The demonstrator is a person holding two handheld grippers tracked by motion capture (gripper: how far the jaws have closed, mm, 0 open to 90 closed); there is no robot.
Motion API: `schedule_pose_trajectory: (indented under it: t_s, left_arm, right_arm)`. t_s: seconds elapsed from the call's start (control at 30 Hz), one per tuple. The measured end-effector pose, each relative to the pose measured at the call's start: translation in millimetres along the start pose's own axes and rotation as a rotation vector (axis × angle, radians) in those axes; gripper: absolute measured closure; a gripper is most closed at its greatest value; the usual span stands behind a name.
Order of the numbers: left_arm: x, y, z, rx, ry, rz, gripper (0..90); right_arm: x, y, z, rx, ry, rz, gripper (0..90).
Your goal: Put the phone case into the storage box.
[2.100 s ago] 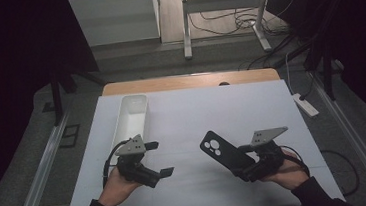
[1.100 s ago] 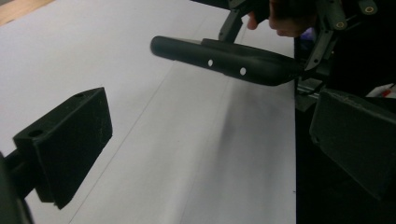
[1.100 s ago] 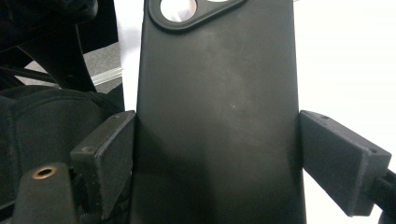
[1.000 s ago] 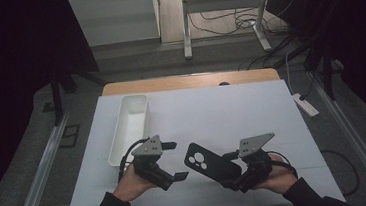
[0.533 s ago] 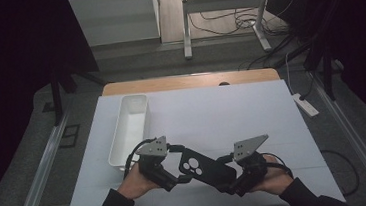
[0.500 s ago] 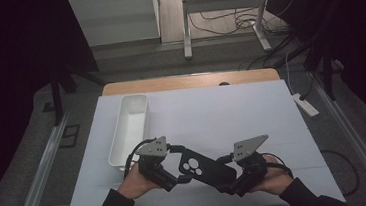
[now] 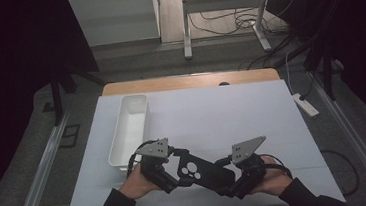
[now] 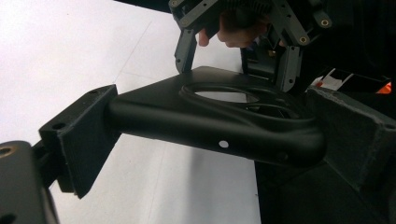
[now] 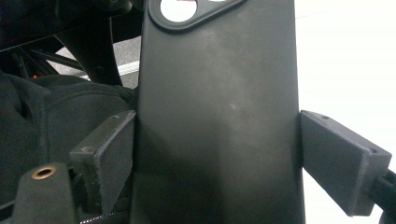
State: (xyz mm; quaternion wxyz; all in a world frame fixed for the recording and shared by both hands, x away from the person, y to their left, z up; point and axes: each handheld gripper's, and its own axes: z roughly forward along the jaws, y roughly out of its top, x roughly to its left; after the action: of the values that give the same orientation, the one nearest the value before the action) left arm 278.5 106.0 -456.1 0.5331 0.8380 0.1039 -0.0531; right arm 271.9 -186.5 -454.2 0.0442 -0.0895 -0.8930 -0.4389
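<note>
The black phone case (image 7: 201, 170) looks light, thin and bendy. The right gripper (image 9: 219, 154) squeezes its side edges; the left gripper (image 8: 210, 140) pinches its camera end.

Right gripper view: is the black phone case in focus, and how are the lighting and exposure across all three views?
Right gripper view: the phone case looks soft at close range, matte with faint sheen, and the white table is blown out. Left gripper view: the case's rim is fairly sharp, while the right gripper behind it is softer. High view: the table is evenly lit, the surroundings dark.
</note>
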Motion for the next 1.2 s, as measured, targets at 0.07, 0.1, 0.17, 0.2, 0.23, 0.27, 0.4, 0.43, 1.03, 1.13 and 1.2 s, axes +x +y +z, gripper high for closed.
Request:
schedule_pose_trajectory:
  t_s: [0.07,0.1,0.17,0.2,0.23,0.27,0.4,0.43,1.03,1.13,1.2]
  left_arm:
    - [-0.5,0.0,1.4,0.006,-0.010,0.005,7.1]
    - [-1.3,0.1,2.5,0.009,-0.011,0.011,7.0]
    - [-1.7,-0.1,2.6,0.009,-0.018,0.011,7.2]
    - [-1.5,-0.4,1.7,0.003,-0.028,0.007,7.6]
    - [-1.3,-0.6,1.2,-0.004,-0.035,0.003,8.2]
    - [-1.3,-0.6,1.2,-0.004,-0.035,0.003,8.7]
    - [-2.4,-0.6,-0.3,-0.010,-0.038,0.007,9.9]
    - [-2.4,-0.6,-0.2,-0.009,-0.039,0.004,10.3]
    - [0.2,2.3,3.3,0.007,-0.021,-0.063,15.7]
    - [0.2,3.6,3.5,0.018,-0.009,-0.069,15.7]
    - [1.2,3.4,3.1,0.017,0.004,-0.082,15.8]
  right_arm:
    - [0.3,0.0,0.2,-0.007,0.011,-0.001,14.6]
    - [0.6,0.1,0.3,-0.006,0.014,-0.001,14.7]
    - [0.6,-0.1,0.8,0.001,0.020,-0.003,14.6]
    - [0.4,-0.5,0.8,0.001,0.027,-0.004,14.6]
    - [-0.1,-0.8,0.5,-0.002,0.034,-0.007,14.6]
    - [-0.1,-0.8,0.5,-0.002,0.034,-0.007,14.6]
    - [0.2,-0.7,0.4,-0.008,0.042,-0.016,14.6]
    - [0.4,-0.8,0.4,-0.004,0.039,-0.020,14.6]
    - [-2.0,-2.7,7.8,0.044,-0.026,-0.027,12.1]
    - [-1.4,-3.2,9.6,0.042,-0.051,-0.024,9.4]
    - [-1.6,-3.4,10.1,0.045,-0.066,-0.020,7.2]
